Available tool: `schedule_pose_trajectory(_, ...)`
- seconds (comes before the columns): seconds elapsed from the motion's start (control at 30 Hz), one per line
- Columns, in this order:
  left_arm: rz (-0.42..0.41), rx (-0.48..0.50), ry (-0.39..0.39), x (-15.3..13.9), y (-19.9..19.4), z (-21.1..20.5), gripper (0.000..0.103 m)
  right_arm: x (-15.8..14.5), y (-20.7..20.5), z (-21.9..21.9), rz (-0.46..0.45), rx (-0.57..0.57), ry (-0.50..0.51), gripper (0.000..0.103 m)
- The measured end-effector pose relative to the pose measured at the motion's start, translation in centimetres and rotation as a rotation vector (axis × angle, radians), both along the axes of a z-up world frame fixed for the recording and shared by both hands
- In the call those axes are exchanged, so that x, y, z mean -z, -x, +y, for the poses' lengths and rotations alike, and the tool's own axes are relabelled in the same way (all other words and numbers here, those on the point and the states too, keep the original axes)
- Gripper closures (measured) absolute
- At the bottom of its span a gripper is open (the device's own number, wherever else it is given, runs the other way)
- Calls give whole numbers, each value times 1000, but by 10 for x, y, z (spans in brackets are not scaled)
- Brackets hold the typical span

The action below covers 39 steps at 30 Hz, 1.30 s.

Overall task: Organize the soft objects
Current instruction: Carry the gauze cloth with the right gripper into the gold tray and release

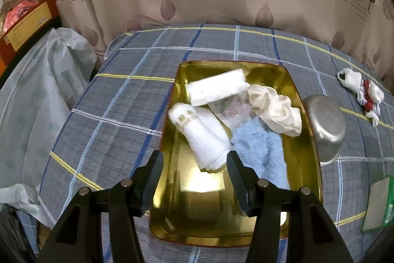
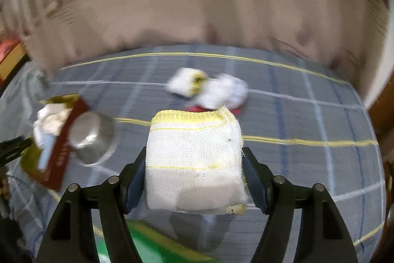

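- Right gripper (image 2: pixel 194 179) I hold clamped on folded white gauze cloth with yellow edge (image 2: pixel 195 162); left gripper (image 1: pixel 194 179), jaws apart, holds nothing.
- Gold rectangular metal tray (image 1: pixel 307 120) holds several soft items already; white-and-red cloth bundle (image 1: pixel 362 93) waits outside on the bedspread.

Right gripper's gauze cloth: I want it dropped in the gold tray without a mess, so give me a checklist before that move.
1. Gauze cloth gripped by the right gripper: ok.
2. Cloth off the bedspread: ok.
3. Bare space in the gold tray: ok, near end.
4. Left gripper out of the way: not ok, open over the tray.
5. Steel bowl beside the tray, in the path: cannot tell.
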<state>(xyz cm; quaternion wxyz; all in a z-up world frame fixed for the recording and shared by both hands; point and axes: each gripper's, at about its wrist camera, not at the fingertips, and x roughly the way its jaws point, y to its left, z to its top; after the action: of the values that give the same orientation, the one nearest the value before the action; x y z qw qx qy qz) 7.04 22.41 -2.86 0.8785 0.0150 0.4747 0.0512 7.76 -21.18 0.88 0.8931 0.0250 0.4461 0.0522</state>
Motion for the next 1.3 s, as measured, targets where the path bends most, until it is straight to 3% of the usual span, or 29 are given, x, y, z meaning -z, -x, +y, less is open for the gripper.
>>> schedule_pose_trajectory(0.23,-17,-39,21,-9,2,17,48,-3,-6,98,5,-200,-26,35)
schedule_pose_trajectory(0.7,-34,-127,47,-18,5,47,48,28,9,249,22,-514,-3,35)
schedule_pose_trajectory(0.97,-30,-172,80,-20,8,66,48,45,12,297,26,-601,31,35)
schedule_pose_trajectory(1.3,-18,-180,97,-18,7,71,48,61,-4,323,29,-599,70,34)
